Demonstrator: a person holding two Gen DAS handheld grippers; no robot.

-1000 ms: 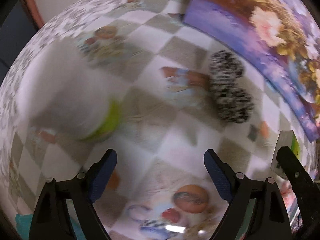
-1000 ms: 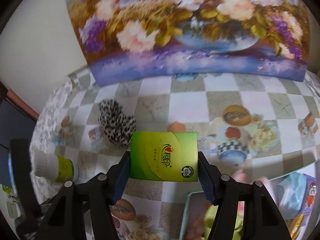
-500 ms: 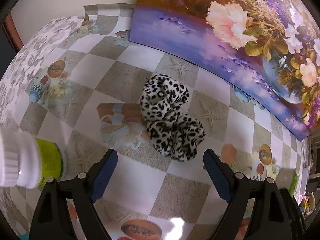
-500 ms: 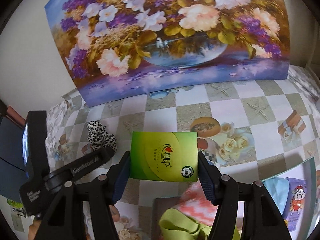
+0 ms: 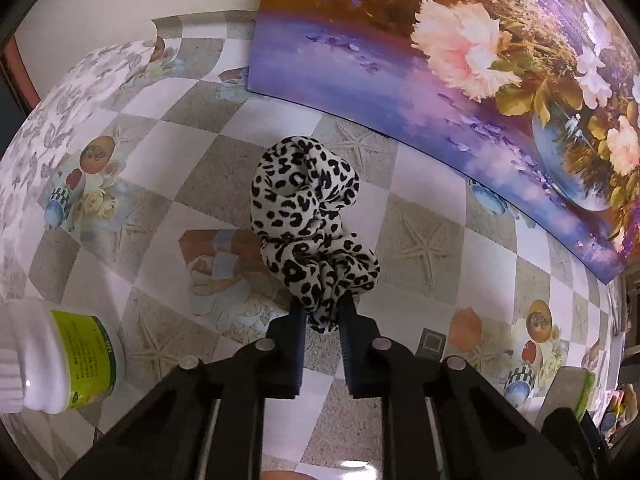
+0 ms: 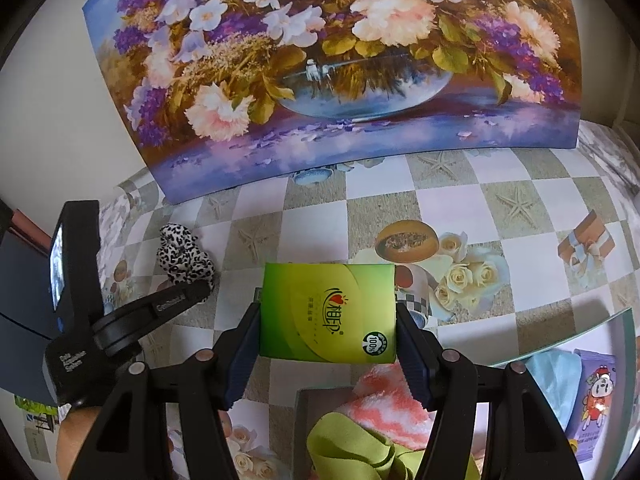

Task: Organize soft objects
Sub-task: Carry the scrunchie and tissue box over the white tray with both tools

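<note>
Left gripper (image 5: 322,312): two matte black plastic arms with cut-out openings, each tipped by a dark navy ribbed pad; four round silver rivet heads sit across the linkage. Seen from the right wrist view, its black body carries small white printed lettering along one arm and on the housing, plus a small lit screen on a black upright block. Right gripper (image 6: 327,316): same build, black arms with triangular cut-outs, navy blue ribbed fingers (image 6: 412,360), four silver rivets across the linkage.
</note>
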